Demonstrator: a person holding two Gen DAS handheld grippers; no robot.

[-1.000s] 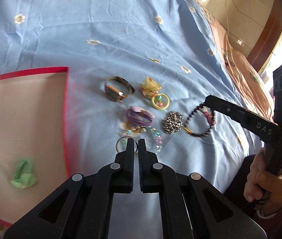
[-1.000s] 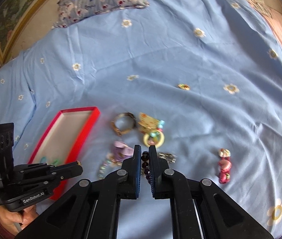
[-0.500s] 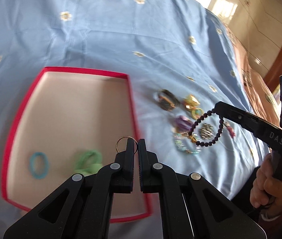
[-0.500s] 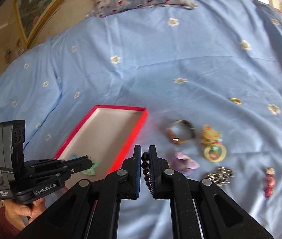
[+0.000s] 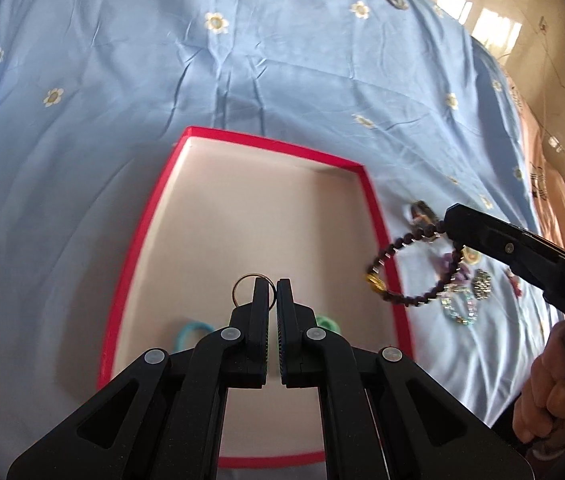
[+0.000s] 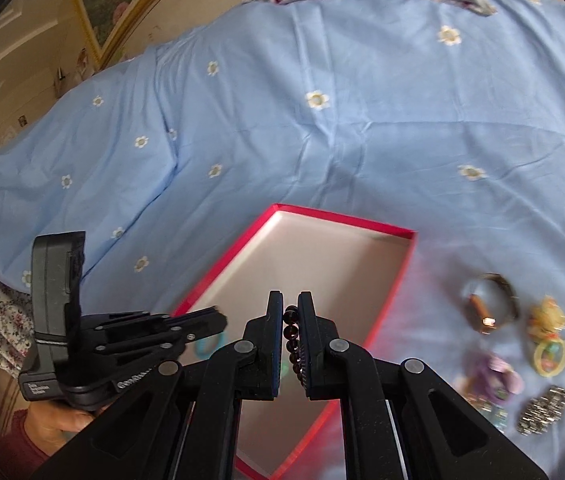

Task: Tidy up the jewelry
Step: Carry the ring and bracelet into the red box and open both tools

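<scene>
- Left wrist view looks down, close over the red box [image 5: 374,200], facing the bed [image 5: 162,80].
- Right wrist view sits right of it, sharing box [image 6: 346,220] and bed [image 6: 322,140].

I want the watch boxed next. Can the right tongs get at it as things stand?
Probably not yet: the right tongs are shut on the dark bead bracelet. The watch itself lies uncovered on the sheet.

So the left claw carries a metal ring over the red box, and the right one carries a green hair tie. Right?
Not quite. The right gripper is shut on a dark bead bracelet, seen in both wrist views. The green hair tie lies in the red box. The left gripper does hold the metal ring over it.
</scene>
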